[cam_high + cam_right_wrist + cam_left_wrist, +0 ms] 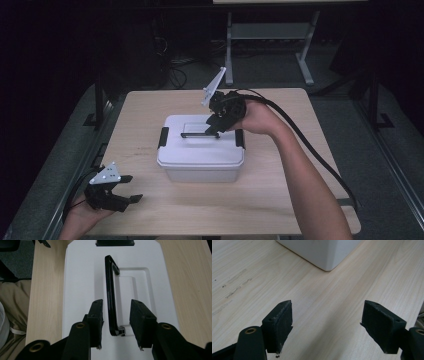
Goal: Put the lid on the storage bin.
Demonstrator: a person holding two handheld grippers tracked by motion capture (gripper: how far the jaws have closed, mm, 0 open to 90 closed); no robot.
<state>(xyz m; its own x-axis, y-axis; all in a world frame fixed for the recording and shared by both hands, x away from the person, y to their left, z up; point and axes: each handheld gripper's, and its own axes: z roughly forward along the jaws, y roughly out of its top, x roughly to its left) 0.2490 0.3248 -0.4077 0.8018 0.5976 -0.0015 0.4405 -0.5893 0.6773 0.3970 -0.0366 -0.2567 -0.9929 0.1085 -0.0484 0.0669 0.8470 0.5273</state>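
Our right gripper [116, 323] hangs over the lid of the white storage box [201, 150], its two black jaws standing on either side of the black carry handle [111, 293]. In the right gripper view a gap shows between each pad and the handle bar, so the jaws are parted around it and press on nothing. The handle stands raised on edge above the recessed panel in the lid [160, 277], and our jaws straddle it close to one of its ends. In the high view this gripper [216, 127] comes down onto the handle [196, 134] from the far right side of the box, with its cable [310, 145] trailing back along the forearm.

Our left gripper [327, 325] holds its jaws spread wide with nothing between them, just bare wooden table [337, 302] beneath. In the high view it [131, 189] sits at the near left corner of the table, well apart from the box, pointing toward the right. A lower corner of the box [322, 255] shows ahead of it in the left gripper view.

The box stands near the middle of the table [280, 200], lid on, with a black latch [163, 137] at its left end and another [240, 138] at its right end.
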